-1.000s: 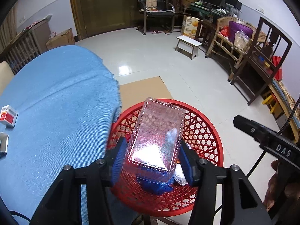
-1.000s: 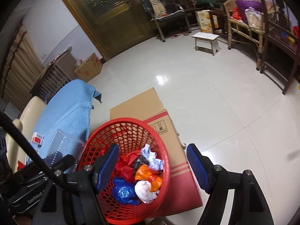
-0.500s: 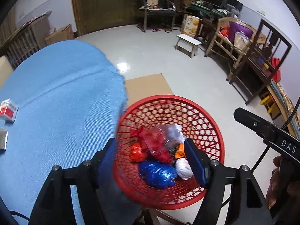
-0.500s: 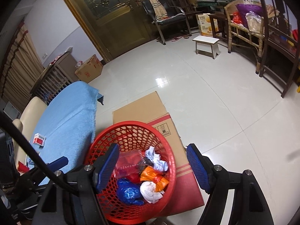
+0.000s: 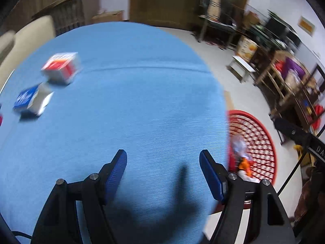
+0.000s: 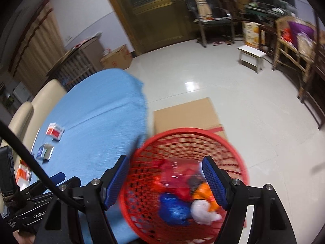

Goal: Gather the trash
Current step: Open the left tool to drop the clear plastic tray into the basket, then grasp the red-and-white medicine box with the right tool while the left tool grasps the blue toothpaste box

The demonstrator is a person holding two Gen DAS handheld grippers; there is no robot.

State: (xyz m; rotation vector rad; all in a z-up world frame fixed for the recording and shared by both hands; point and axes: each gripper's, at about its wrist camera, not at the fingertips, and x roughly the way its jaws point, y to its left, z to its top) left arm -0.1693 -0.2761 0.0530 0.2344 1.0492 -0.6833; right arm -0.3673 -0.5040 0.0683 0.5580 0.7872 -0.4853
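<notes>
My left gripper (image 5: 163, 165) is open and empty above the blue tablecloth (image 5: 121, 101). A red-and-white box (image 5: 61, 68) and a blue-and-white box (image 5: 31, 101) lie on the cloth at the far left; both also show in the right wrist view, the red-and-white box (image 6: 54, 131) and the blue-and-white box (image 6: 45, 151). The red mesh basket (image 6: 229, 142) stands on the floor beside the table and holds the clear plastic container (image 6: 178, 169) on crumpled bags. My right gripper (image 6: 165, 171) is open and empty above the basket. The basket shows at the right of the left wrist view (image 5: 262, 126).
A flat cardboard sheet (image 6: 184, 113) lies on the floor under the basket. A small white stool (image 6: 251, 58), a dark chair (image 6: 213, 20) and wooden furniture (image 6: 290, 46) stand across the tiled floor. A beige chair back (image 6: 42, 93) is behind the table.
The left gripper opened and dropped the clear container into the basket, then swung left over the tablecloth. The right gripper shifted left, staying open over the basket.
</notes>
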